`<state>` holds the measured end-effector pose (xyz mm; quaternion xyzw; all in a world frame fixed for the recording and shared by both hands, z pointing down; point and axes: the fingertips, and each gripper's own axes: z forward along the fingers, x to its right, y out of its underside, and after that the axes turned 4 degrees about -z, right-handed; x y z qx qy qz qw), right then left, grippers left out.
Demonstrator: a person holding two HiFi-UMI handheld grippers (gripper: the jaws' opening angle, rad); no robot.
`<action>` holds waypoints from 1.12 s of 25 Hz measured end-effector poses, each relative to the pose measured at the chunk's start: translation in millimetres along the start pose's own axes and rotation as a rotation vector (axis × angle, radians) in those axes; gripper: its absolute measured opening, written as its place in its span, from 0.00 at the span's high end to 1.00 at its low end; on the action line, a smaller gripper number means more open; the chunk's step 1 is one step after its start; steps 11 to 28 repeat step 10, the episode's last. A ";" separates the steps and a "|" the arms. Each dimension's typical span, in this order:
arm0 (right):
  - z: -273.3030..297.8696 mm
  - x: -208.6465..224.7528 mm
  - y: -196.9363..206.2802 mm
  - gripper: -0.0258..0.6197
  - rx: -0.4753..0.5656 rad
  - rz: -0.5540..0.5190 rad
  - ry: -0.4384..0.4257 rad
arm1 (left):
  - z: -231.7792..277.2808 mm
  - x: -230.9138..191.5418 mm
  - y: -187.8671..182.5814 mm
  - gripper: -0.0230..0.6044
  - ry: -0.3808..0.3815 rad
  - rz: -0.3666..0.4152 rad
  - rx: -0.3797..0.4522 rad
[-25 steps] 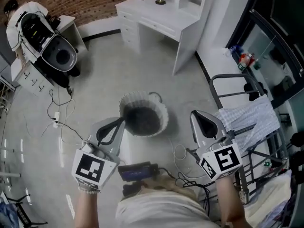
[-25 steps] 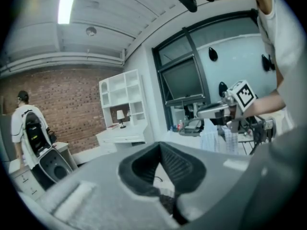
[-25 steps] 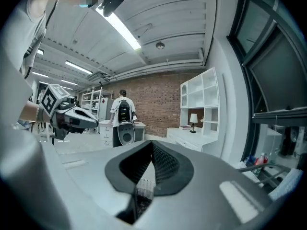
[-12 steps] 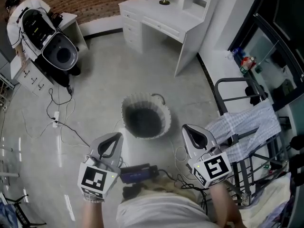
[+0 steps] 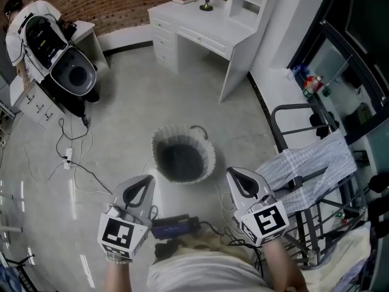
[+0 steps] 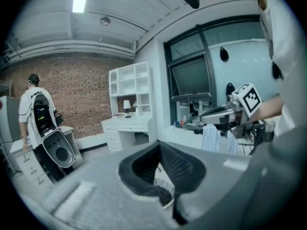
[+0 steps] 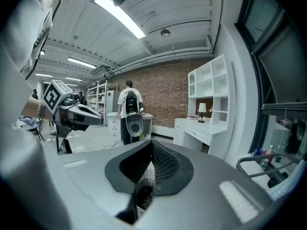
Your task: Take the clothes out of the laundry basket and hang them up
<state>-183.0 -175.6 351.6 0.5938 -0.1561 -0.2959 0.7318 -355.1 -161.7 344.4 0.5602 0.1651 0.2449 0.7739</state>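
Note:
A white woven laundry basket [image 5: 182,154] stands on the grey floor in front of me. Its inside is dark, and I cannot make out a garment in it. My left gripper [image 5: 146,179] hovers just short of its near left rim, jaws shut and empty. To the near right of the basket my right gripper [image 5: 233,172] is likewise shut with nothing in it. A pale checked garment [image 5: 310,166] hangs over the black drying rack [image 5: 298,111] at the right. Past the closed jaws of the left gripper [image 6: 159,143] and the right gripper [image 7: 151,143], a sliver of the basket [image 6: 163,186] [image 7: 144,186] shows.
A white desk [image 5: 200,26] with shelves stands at the back. A person [image 5: 24,17] stands by a black-and-grey machine [image 5: 70,72] at far left. Cables [image 5: 73,160] trail over the floor on the left. A window sill with bottles [image 5: 310,78] lies behind the rack.
Both grippers have drawn back from the basket toward my body and sunk a little, still shut. The basket and the hung garment have not moved.

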 end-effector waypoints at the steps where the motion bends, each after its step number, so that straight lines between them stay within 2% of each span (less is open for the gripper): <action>1: -0.4 0.7 0.2 0.95 -0.001 -0.001 0.001 | 1.3 0.4 -1.2 0.97 0.003 0.009 0.008; 10: -1.6 -1.2 -0.8 0.95 -0.006 -0.006 0.012 | 4.5 1.4 -8.2 0.97 0.022 0.002 0.039; 28: -1.6 -1.2 -0.8 0.95 -0.006 -0.006 0.012 | 4.5 1.4 -8.2 0.97 0.022 0.002 0.039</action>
